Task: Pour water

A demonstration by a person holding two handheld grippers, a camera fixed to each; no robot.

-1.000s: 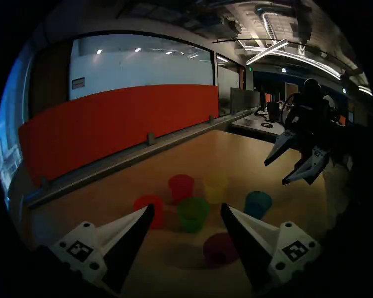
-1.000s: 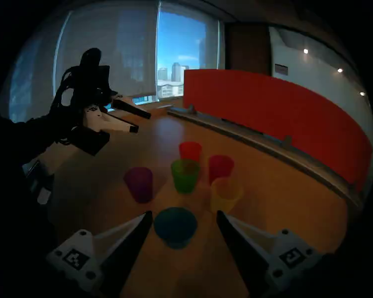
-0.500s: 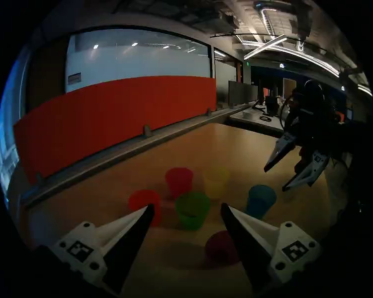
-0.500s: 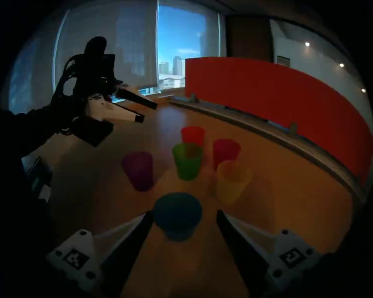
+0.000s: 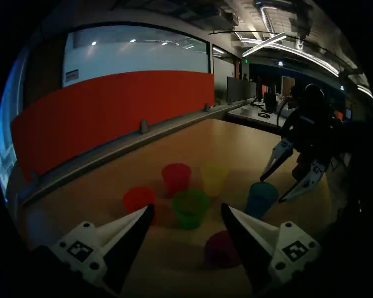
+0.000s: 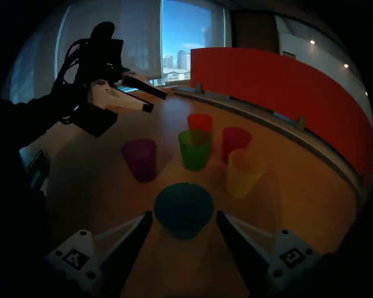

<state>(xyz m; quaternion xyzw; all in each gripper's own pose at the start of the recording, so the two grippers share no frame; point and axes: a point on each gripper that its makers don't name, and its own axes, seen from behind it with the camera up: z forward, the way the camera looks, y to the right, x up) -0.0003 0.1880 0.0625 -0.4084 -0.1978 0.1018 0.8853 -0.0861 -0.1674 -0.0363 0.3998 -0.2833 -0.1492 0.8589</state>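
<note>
A: What has changed over the last second?

B: The right gripper (image 6: 184, 213) has come down and forward; in the right gripper view the teal cup (image 6: 183, 201) now looks larger and sits just ahead of the fingertips, where before it stood farther off; in the left gripper view that gripper has dropped from above the cups to just beside the teal one.

A: Has it taken hold?

B: No; its fingers stand wide apart, with the cup ahead of the gap and neither finger pressing on it; the left gripper (image 5: 186, 206) is spread too and grips nothing; it has barely shifted, and the green cup (image 5: 189, 207) lies beyond its tips.

A: And the setting?

B: A wooden table (image 5: 211, 144) carries six cups in a loose cluster: the teal and the green, a purple cup (image 6: 140, 159), a yellow cup (image 6: 242, 174), a crimson cup (image 6: 235, 143) and a red cup (image 6: 200, 121) at the back; a red partition (image 5: 112, 109) runs along the table's far edge; a window (image 6: 186, 39) shows a skyline under blue sky; strip lights (image 5: 266, 43) hang over a dim office.

A: Anything unclear?

B: I cannot tell whether any cup holds water; in the left gripper view the purple cup is partly behind a finger; the person holding the grippers is a dark shape, cut off at the edge.
</note>
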